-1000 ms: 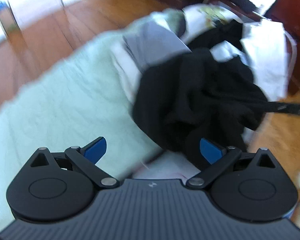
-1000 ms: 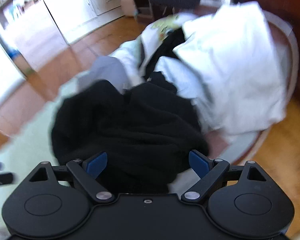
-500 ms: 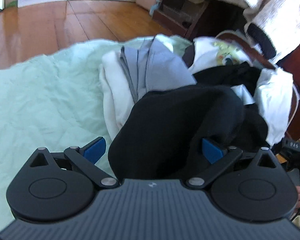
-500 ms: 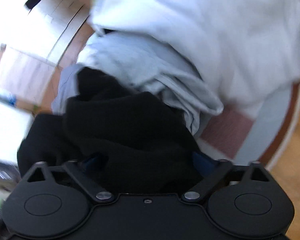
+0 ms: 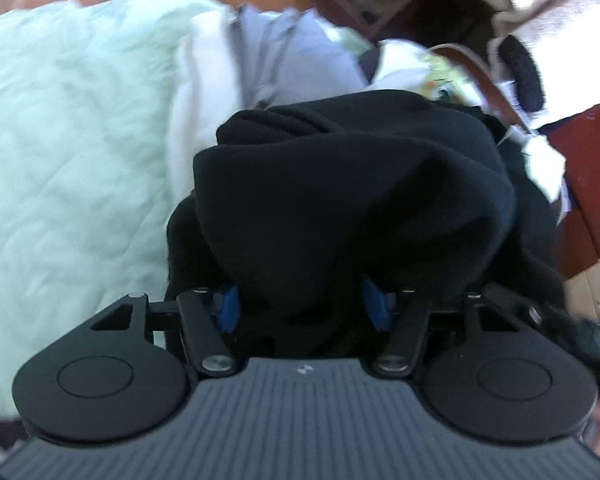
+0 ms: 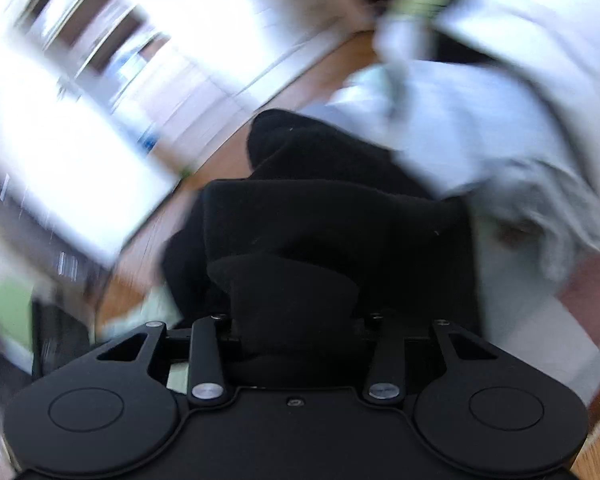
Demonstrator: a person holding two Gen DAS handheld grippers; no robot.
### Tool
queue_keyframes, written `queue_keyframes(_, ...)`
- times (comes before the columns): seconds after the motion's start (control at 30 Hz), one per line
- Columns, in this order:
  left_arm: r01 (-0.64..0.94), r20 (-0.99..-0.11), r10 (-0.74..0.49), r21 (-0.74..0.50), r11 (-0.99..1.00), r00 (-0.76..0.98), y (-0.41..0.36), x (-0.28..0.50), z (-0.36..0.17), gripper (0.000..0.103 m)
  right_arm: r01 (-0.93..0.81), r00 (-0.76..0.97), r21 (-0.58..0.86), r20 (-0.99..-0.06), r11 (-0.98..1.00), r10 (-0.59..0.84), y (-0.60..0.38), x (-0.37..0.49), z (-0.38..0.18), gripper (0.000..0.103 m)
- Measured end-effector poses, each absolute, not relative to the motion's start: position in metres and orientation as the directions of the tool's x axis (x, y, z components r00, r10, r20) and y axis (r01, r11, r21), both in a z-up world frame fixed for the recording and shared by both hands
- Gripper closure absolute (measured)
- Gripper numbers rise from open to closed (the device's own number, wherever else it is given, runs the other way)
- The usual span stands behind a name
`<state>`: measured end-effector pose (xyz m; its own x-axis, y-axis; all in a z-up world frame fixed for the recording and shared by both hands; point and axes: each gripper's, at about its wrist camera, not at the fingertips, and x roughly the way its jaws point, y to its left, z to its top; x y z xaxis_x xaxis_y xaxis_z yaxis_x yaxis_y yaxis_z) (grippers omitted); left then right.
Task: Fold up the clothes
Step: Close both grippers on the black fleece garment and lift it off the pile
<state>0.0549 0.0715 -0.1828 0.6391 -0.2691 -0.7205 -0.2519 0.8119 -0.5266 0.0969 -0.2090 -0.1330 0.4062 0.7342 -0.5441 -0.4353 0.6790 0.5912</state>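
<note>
A bunched black garment [image 5: 348, 200] fills the middle of the left wrist view. My left gripper [image 5: 304, 308] has closed on a thick fold of it, with the blue pads [image 5: 230, 308] pressed against the cloth. In the right wrist view the same black garment [image 6: 324, 240] sits between the fingers of my right gripper [image 6: 296, 336], which is shut on a bunch of it. The pads there are hidden by cloth. The right wrist view is heavily blurred.
A pale green blanket [image 5: 72, 152] covers the floor at left. A pile of white and grey clothes [image 5: 268, 52] lies beyond the black garment, and white clothes [image 6: 480, 128] show at right. Wooden floor [image 6: 148, 276] and dark furniture [image 5: 380, 4] surround them.
Both grippers went from open to closed on the black garment. The garment has been gathered up and the right wrist view has swung sharply.
</note>
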Motion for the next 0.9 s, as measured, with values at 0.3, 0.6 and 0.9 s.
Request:
queue_keyframes(0.3, -0.31, -0.662, -0.212, -0.578, 0.754, 0.719, 0.122, 0.023, -0.178, 0.068, -0.339, 0.544, 0.383, -0.666, 0.86, 0.511, -0.203, 0.101, -0.103, 0.053)
queue_keyframes(0.6, -0.271, -0.657, -0.286, -0.612, 0.743, 0.698, 0.123, 0.056, -0.206, 0.011, -0.004, 0.45, 0.641, -0.685, 0.768, 0.574, -0.256, 0.122, -0.187, 0.0)
queue_keyframes(0.9, -0.116, -0.425, -0.513, -0.841, 0.528, 0.746, 0.12, 0.036, -0.204, 0.081, -0.281, 0.469, 0.725, -0.468, 0.628, 0.749, -0.229, 0.082, -0.161, 0.052)
